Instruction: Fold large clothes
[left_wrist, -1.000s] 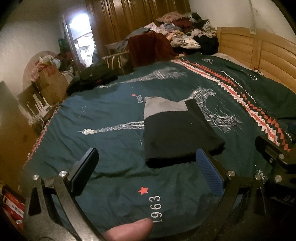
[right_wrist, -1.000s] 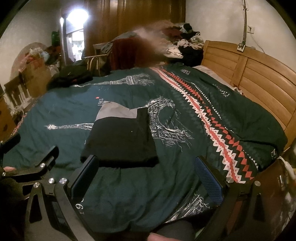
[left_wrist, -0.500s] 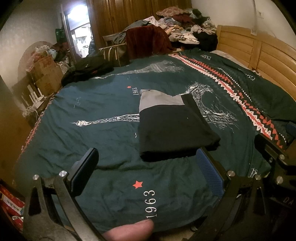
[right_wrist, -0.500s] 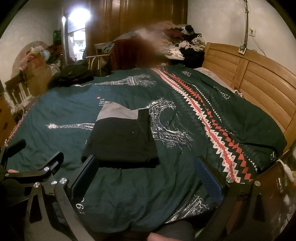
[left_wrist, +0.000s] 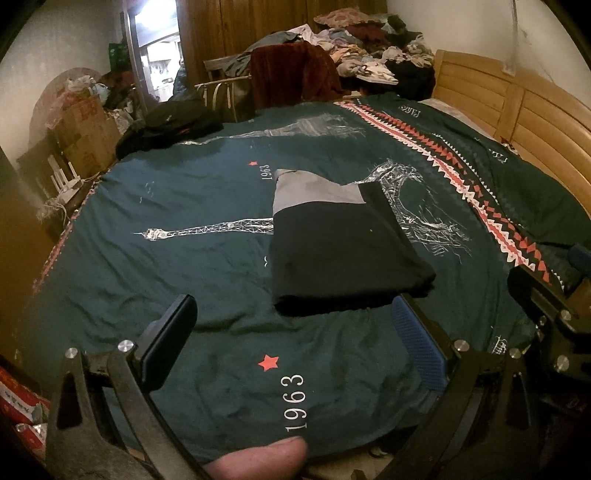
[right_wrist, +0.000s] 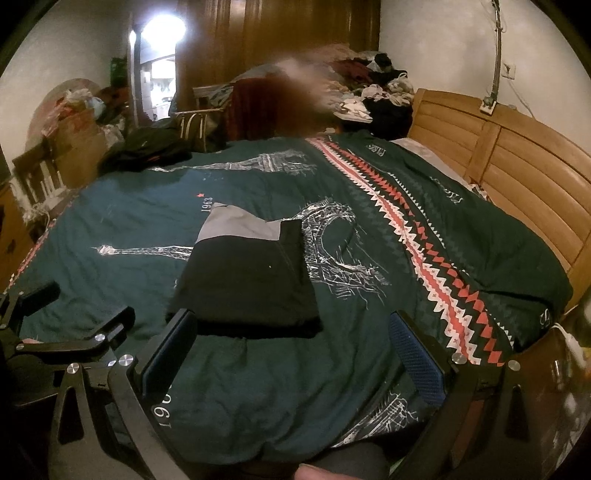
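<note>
A folded black and grey garment lies flat on the dark green bedspread, near the middle of the bed; it also shows in the right wrist view. My left gripper is open and empty, held back near the foot of the bed, short of the garment. My right gripper is open and empty, also short of the garment's near edge. Part of the right gripper shows at the right edge of the left wrist view, and part of the left gripper shows at the left of the right wrist view.
A wooden headboard runs along the right side. A heap of clothes is piled at the far end, with a dark garment at the far left corner. Boxes and clutter stand left of the bed.
Both grippers have drawn back slightly from the garment, and the left wrist view has tilted. The garment has not moved. Both grippers stay open.
</note>
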